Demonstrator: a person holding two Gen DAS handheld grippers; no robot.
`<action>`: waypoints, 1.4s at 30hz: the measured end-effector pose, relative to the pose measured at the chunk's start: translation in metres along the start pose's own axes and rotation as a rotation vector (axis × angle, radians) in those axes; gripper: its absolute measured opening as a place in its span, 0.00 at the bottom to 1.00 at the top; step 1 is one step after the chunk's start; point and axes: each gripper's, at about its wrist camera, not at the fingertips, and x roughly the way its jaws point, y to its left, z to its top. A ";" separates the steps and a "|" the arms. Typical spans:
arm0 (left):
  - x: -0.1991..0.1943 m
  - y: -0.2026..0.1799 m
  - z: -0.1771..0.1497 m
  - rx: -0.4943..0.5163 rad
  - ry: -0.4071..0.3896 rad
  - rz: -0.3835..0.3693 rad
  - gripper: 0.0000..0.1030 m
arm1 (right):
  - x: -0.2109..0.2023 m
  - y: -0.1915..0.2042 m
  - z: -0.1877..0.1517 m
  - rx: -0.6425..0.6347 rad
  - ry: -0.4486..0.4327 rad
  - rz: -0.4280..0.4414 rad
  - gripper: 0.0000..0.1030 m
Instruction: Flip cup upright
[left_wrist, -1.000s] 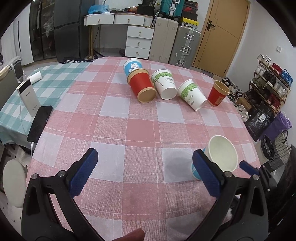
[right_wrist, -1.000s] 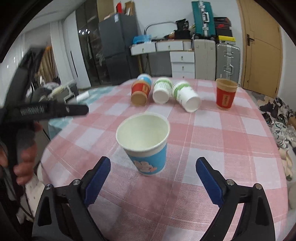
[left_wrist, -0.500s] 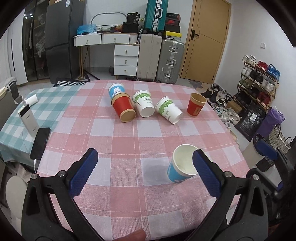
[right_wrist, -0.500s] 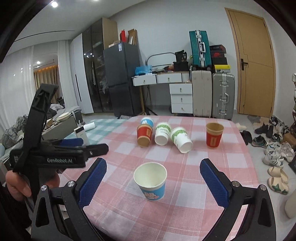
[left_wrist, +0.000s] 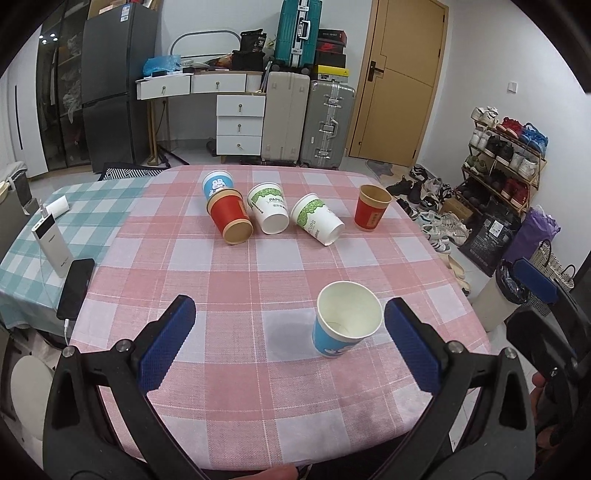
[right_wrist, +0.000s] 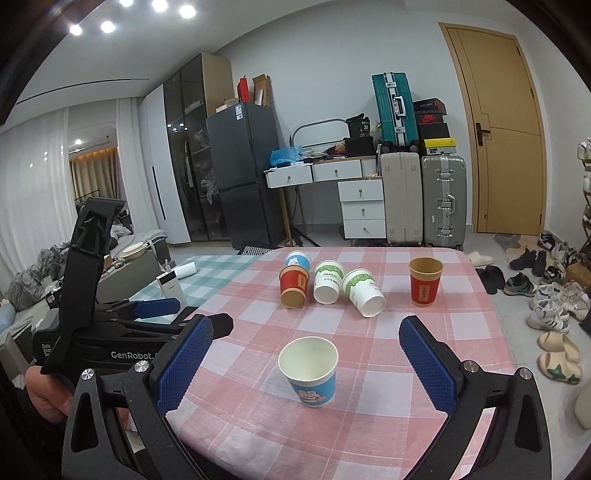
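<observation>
A blue paper cup (left_wrist: 345, 325) (right_wrist: 309, 369) stands upright near the front of the pink checked table (left_wrist: 229, 280). A red cup (left_wrist: 370, 212) (right_wrist: 424, 281) stands upright at the back right. A red cup (left_wrist: 229, 218) (right_wrist: 293, 286), two green-and-white cups (left_wrist: 269, 212) (left_wrist: 317, 218) and a blue cup (left_wrist: 217, 184) lie on their sides at the back. My left gripper (left_wrist: 288, 339) is open and empty, back from the table. My right gripper (right_wrist: 304, 354) is open and empty, above and behind the blue cup.
A power bank (left_wrist: 51, 247) and a phone (left_wrist: 75, 288) lie on the green checked cloth at the left. The left gripper's body (right_wrist: 110, 325) shows at the left of the right wrist view. Suitcases, drawers and shoes stand beyond the table.
Both grippers have pulled back and up from the table, so the cups look smaller and farther. The blue cup stays upright where it stood.
</observation>
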 end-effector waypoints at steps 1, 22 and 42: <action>0.000 0.000 0.000 0.001 0.000 0.001 0.99 | 0.000 0.000 0.000 -0.001 -0.003 -0.001 1.00; -0.002 0.003 0.003 -0.018 0.002 0.025 0.99 | 0.002 0.003 0.000 -0.008 0.001 0.010 1.00; -0.002 -0.001 0.004 0.015 -0.011 0.026 0.99 | 0.006 0.001 -0.002 0.002 0.005 0.017 1.00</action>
